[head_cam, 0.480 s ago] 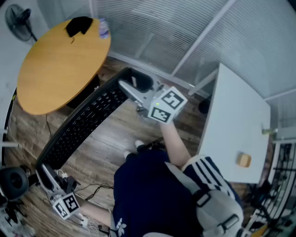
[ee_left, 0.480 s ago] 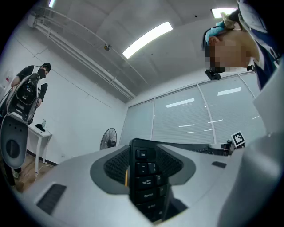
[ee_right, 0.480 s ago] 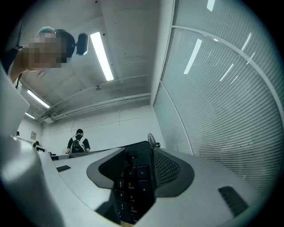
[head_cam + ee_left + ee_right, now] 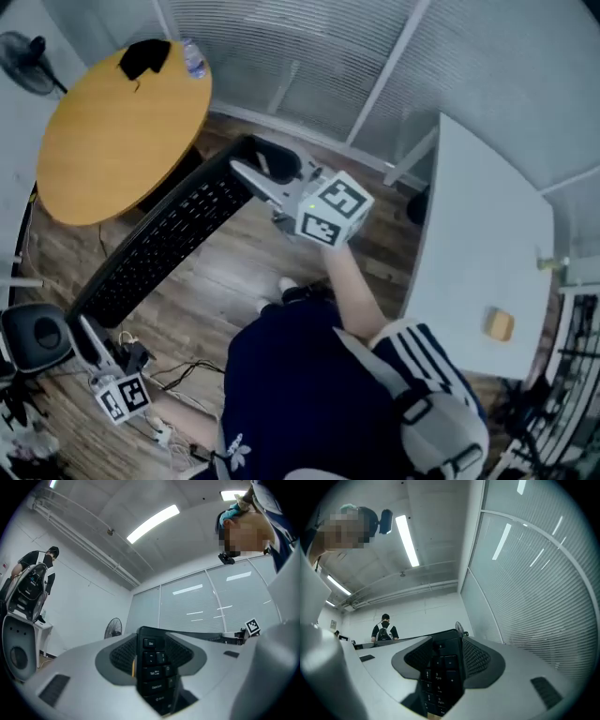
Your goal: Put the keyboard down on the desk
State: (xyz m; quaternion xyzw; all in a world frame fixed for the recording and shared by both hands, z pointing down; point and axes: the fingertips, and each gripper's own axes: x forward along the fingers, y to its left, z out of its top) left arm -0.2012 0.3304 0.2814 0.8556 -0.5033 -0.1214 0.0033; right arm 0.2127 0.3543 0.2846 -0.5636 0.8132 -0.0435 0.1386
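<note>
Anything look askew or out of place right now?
Nothing damaged or spilled. The keyboard hangs slanted over the floor, clamped at its ends by the left gripper and right gripper, apart from the white desk.

The keyboard [image 4: 164,246] is black, its keys lettered white. The left gripper [image 4: 86,336] and the right gripper [image 4: 258,174] are grey, each cube white with black square markers. The round table [image 4: 112,141] is ochre-orange, the worktop [image 4: 469,244] white, the floor [image 4: 234,274] brown wood-grain. The person's sleeve [image 4: 412,356] is navy, striped white.
</note>
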